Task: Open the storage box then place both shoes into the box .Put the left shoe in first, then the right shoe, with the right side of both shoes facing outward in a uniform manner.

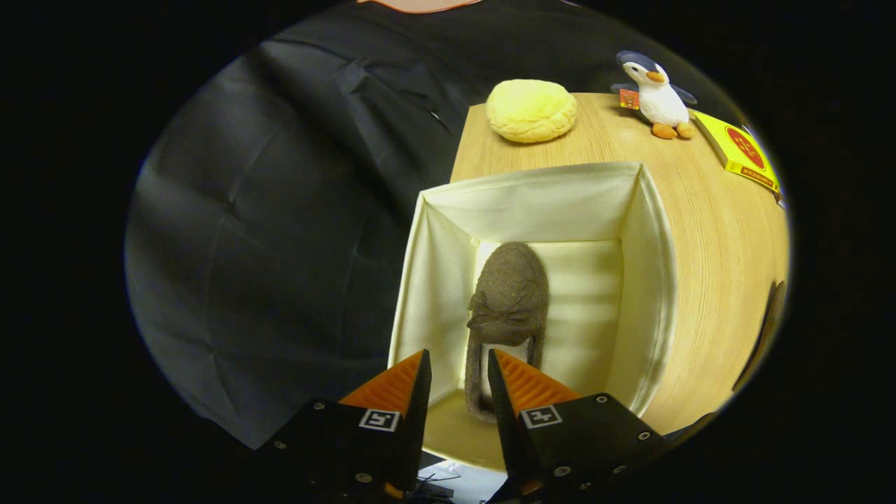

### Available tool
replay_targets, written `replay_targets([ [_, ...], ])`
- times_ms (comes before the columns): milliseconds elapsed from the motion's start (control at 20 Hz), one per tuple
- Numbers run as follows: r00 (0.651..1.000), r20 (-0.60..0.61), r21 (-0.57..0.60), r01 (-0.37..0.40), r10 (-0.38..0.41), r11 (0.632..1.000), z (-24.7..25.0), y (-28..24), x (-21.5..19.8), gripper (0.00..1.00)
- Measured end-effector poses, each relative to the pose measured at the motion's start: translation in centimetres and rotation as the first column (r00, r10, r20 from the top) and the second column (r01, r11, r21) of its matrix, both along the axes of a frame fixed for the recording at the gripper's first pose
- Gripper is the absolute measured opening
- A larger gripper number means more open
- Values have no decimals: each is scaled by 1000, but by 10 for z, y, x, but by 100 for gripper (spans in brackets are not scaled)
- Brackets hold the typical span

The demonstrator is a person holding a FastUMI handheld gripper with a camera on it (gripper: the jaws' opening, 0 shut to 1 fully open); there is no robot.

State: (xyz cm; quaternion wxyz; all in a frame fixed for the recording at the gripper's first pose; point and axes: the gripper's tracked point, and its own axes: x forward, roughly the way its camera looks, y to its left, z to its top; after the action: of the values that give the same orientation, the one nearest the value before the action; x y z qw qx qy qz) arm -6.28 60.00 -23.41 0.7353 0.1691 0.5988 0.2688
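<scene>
**Claw parted over the heel of the first shoe**

The claw (pixel 458 364) hovers at the near edge of the open box (pixel 647 280), its two fingers apart with a gap between them. It grips nothing: the heel of the shoe (pixel 509 301) lies in that gap, but I cannot tell whether either finger touches it.

The shoe is a brown felt slipper with a small bow across the top. It lies inside the cream fabric box, toe pointing away from the fingers, close to the left wall. A wooden table (pixel 707 231) carries the box; beyond it sit a yellow cushion (pixel 531 110), a toy penguin (pixel 658 94) and a yellow book (pixel 743 152).

The slipper looks light, soft and floppy, so it would likely sag if held by the toe. The firmer heel rim is probably the best place to pinch. The box walls look soft too and may give when nudged.
</scene>
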Motion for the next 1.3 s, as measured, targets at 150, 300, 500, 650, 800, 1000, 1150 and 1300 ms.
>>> replay_targets([
  [150, 999, 45, 81, -14, 11, 997, 29, -24, 1, 65],
  [300, 994, 112, 112, -25, 12, 993, 54, -63, 3, 76],
  [500, 981, 194, 100, -3, -16, 995, 68, -127, 8, 89],
  [650, 970, 233, 11, 64, -65, 998, 54, -191, 17, 93],
  [800, 965, 239, -50, 120, -104, 992, 33, -248, 17, 93],
  [1000, 957, 252, -198, 199, -146, 960, -14, -341, 16, 93],
  [1150, 955, 245, -253, 228, -166, 940, -43, -389, 7, 93],
  [1300, 960, 200, -293, 249, -196, 923, -75, -435, -10, 93],
])
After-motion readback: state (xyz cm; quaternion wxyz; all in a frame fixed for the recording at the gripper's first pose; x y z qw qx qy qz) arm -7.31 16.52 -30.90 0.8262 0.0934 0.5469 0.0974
